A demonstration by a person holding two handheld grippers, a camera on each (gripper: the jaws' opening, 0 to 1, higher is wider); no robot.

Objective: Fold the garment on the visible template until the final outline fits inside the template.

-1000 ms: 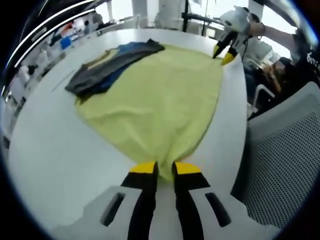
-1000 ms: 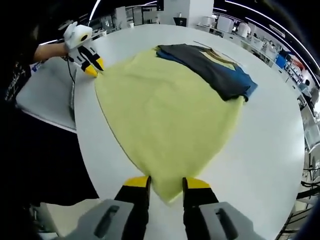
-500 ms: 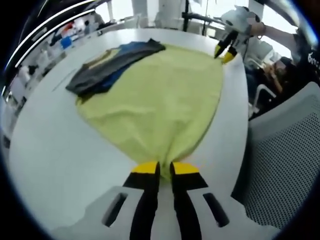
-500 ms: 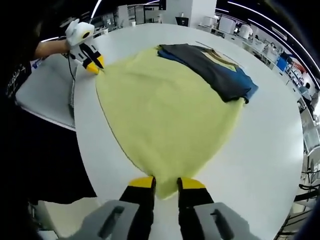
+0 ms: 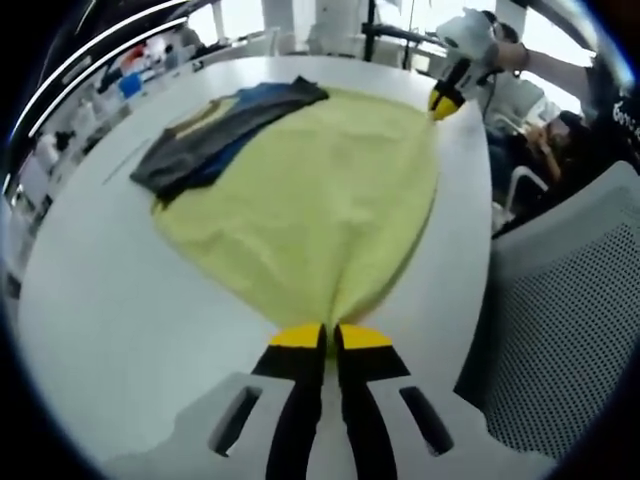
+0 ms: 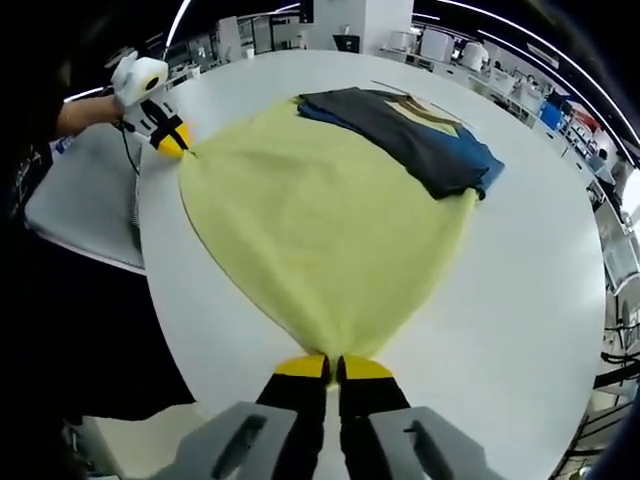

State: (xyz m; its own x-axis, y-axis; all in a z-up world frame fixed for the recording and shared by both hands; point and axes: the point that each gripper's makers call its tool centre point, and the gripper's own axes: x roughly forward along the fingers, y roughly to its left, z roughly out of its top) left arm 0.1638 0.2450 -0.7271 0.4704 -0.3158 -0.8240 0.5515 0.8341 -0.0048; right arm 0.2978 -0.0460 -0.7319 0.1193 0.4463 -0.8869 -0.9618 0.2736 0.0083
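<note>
We hold the yellow cloth [image 5: 310, 205], spread on the white desk [image 5: 90, 300], by 2 corners: left gripper [image 5: 322, 336] and right gripper [image 6: 333, 367], both jaws clenched on it. Lift evenly and fold toward the dark garment [image 5: 215, 130]. No containers here.

Setting: laboratory or open-plan work hall. Evidence: large white table [image 6: 520, 300]; grey mesh-backed office chair [image 5: 570, 330]; rows of benches crowded with equipment [image 6: 480, 62] along the far side; long ceiling light strips [image 5: 120, 35]; a seated person [image 5: 545, 140] behind.
</note>
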